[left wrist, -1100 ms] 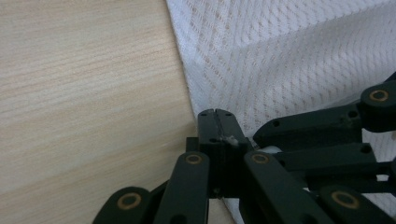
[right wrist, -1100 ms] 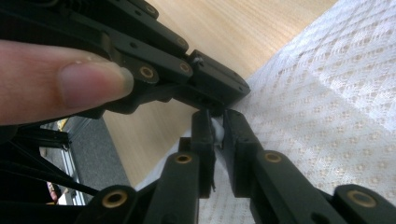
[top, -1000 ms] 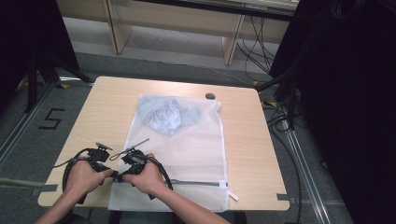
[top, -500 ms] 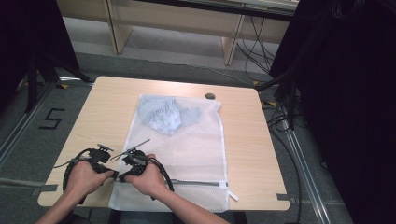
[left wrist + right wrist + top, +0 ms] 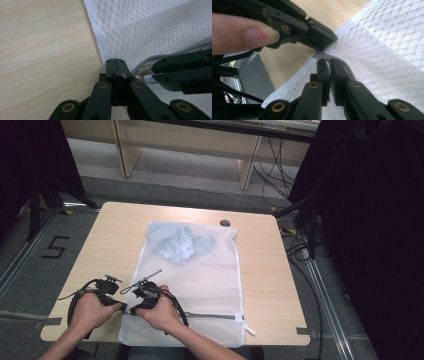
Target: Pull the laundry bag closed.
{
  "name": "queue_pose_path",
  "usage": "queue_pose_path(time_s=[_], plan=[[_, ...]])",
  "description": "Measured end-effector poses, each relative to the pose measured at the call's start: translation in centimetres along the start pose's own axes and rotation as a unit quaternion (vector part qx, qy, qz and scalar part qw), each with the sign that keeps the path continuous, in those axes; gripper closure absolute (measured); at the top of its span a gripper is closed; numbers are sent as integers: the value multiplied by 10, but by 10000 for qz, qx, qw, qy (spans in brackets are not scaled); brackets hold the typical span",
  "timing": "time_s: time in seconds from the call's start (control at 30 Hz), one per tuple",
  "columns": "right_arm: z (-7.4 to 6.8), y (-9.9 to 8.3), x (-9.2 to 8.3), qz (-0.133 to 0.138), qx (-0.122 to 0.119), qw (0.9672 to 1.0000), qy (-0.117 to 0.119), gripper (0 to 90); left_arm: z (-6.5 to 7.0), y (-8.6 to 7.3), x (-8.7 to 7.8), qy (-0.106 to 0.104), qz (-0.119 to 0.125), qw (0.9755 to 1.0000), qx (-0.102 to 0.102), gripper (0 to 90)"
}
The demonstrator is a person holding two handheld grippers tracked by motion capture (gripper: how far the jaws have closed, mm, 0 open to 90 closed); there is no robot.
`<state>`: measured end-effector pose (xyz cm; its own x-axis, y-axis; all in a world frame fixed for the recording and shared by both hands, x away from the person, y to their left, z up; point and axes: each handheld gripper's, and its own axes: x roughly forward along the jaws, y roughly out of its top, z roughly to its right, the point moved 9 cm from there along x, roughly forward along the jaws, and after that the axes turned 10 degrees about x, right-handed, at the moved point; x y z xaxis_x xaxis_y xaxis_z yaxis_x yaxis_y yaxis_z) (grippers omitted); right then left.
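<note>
Lab or workshop, bare wooden table (image 5: pixel 110 235), number-five floor marking (image 5: pixel 56 247), trailing cables (image 5: pixel 295 252), black drapes (image 5: pixel 370 220)

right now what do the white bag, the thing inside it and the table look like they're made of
The bag looks like white woven mesh, likely synthetic: a fine diamond weave that lets the contents show through. The garment inside seems soft pale blue cloth, crumpled, with a faint pattern. The table looks like light wood-grain laminate, smooth and matt; solid wood can't be ruled out.
</note>
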<state>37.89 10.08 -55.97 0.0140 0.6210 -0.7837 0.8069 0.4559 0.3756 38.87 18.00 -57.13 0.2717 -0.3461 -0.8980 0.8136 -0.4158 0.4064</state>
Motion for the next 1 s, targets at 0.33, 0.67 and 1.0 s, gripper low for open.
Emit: queue_pose_path(time_s=[0.33, 0.67, 1.0], plan=[[5, -4, -4, -112, -118, 9996, -222, 871, -3, -1, -1, -2, -50, 9998, 185, 900], [5, -3, -9, -97, -201, 9993, -316, 871, -1, -1, -1, -11, -47, 10000, 68, 900], [3, -3, -13, -29, -308, 9986, -427, 872, 0, 1, 1, 9, 78, 9999, -71, 900]])
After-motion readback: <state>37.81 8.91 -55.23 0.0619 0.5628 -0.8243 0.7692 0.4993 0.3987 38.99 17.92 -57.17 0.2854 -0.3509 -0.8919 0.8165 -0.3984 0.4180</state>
